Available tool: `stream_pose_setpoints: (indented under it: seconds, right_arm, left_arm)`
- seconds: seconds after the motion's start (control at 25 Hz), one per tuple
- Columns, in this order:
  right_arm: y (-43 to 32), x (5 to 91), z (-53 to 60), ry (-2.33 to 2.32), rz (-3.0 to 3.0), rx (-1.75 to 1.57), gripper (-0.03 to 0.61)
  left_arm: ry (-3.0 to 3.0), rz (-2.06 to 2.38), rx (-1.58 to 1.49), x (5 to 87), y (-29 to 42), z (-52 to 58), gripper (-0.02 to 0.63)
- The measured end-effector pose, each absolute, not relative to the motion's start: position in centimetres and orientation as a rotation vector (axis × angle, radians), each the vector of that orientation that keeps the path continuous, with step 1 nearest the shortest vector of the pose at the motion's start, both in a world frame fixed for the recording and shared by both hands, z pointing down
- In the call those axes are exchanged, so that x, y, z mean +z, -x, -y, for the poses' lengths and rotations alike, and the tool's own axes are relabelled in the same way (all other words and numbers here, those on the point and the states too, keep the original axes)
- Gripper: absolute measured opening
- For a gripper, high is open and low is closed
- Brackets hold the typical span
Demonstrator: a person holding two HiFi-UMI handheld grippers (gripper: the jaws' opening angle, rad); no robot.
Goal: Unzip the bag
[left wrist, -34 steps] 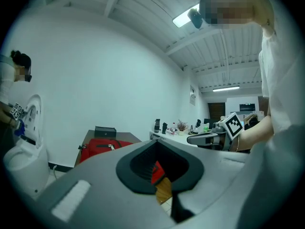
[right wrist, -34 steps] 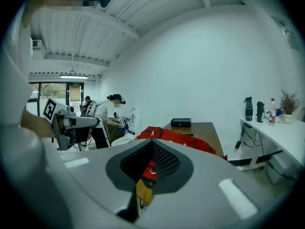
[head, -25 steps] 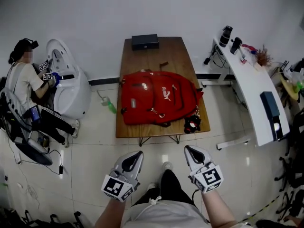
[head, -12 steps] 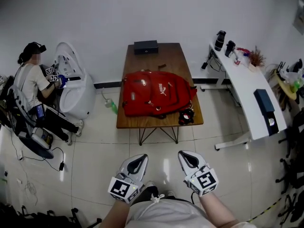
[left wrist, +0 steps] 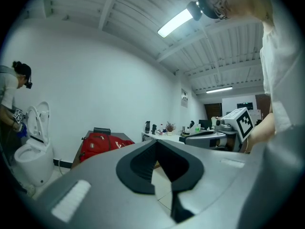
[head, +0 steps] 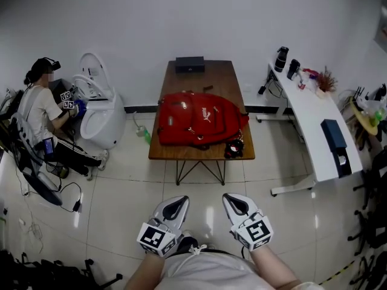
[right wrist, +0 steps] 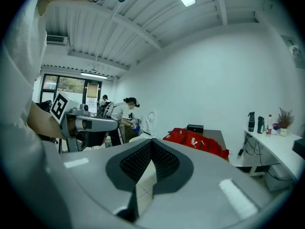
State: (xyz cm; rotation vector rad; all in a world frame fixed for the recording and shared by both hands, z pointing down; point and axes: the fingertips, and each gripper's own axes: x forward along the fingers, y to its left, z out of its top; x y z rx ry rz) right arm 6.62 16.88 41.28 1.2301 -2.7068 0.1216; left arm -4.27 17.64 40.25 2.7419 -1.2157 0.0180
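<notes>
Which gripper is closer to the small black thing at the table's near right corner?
Right. The right gripper is short of the black thing, nearly in line with it; the left gripper is farther left.

**A bare test room, fitted out like a lab**

The pale glossy tiled floor [head: 127, 204], plain white walls and long fluorescent tube light [left wrist: 175, 23] on a ribbed ceiling look institutional. An unplumbed-looking white porcelain toilet [head: 100, 116] stands out in the room, and a person [head: 37, 110] works at it with small marker-printed cubes [head: 65, 99]. Nearby are a brown wooden table on thin metal legs [head: 202, 80], a long white curved desk [head: 314, 119] and loose black cables [head: 66, 198].
</notes>
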Motion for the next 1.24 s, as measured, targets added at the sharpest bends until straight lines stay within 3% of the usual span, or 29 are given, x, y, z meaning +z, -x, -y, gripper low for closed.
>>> stream_pose_setpoints:
  seconds: [1.24]
  right_arm:
    - [-4.5,40.5,-15.8,-1.148,2.749,0.068,0.006]
  left_arm:
    - [-2.736,1.213,0.04,40.0,5.1,-16.0,0.008]
